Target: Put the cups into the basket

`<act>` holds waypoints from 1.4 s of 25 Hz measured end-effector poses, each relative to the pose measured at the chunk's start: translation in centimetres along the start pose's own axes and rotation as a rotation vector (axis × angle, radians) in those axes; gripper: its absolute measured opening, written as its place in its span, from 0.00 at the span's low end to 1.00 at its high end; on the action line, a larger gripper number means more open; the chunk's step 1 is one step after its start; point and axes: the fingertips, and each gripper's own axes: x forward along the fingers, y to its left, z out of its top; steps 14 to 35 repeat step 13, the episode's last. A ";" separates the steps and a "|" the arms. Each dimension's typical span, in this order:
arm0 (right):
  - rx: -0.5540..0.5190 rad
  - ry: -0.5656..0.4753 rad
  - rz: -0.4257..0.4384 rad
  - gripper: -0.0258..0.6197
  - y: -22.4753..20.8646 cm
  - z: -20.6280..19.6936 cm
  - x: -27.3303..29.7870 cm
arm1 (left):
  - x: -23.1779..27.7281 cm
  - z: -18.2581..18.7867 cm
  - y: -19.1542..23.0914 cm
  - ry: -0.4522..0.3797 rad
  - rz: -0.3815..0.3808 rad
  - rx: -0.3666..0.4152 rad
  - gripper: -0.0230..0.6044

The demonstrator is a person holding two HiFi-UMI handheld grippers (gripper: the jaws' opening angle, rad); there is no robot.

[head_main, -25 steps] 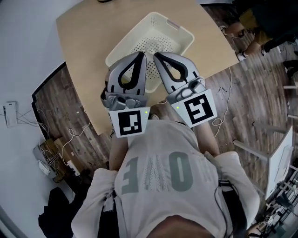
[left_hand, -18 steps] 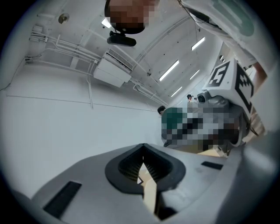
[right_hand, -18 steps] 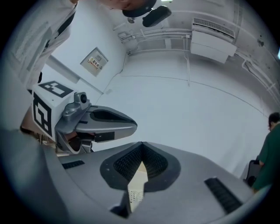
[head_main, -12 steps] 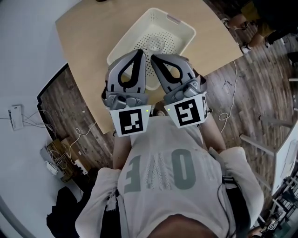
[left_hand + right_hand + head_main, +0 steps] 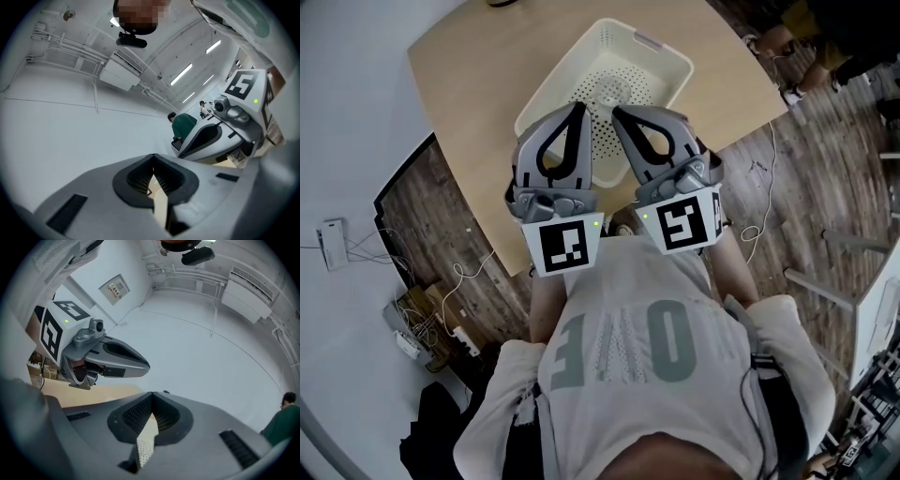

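Cream plastic basket [image 5: 670, 58] sits on the wood tabletop [image 5: 478, 84], just ahead of both tools. Left hand-held gripper [image 5: 579, 109] and right hand-held gripper [image 5: 617, 113] are held side by side close to the person's chest, tips aimed at the basket's near rim and hovering over it. The left gripper view shows its jaws pressed together with nothing between them, and the right gripper view shows the same: closed, empty. One pale round shape on the perforated basket floor looks like a cup [image 5: 611, 91], though it is small and partly behind the gripper tips, so I can't say how many cups are in there. No cup shows on the bare tabletop around the basket, and neither tool carries one. Judgement: task looks finished or very nearly so, with the cups already inside the basket. Nothing visible is left to pick up, unless a cup is hidden under the grippers or lies out of frame.
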 end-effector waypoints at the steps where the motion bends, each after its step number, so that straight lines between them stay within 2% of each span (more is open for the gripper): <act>1: -0.002 0.004 0.003 0.04 -0.1 -0.2 0.1 | 0.1 -0.1 0.0 0.002 0.000 -0.003 0.05; 13: 0.022 0.034 0.004 0.04 -1.4 -1.4 0.4 | 0.7 -1.0 0.2 0.014 0.001 -0.030 0.05; 35: 0.022 0.034 0.004 0.04 -1.4 -1.4 0.4 | 0.7 -1.0 0.2 0.014 0.001 -0.030 0.05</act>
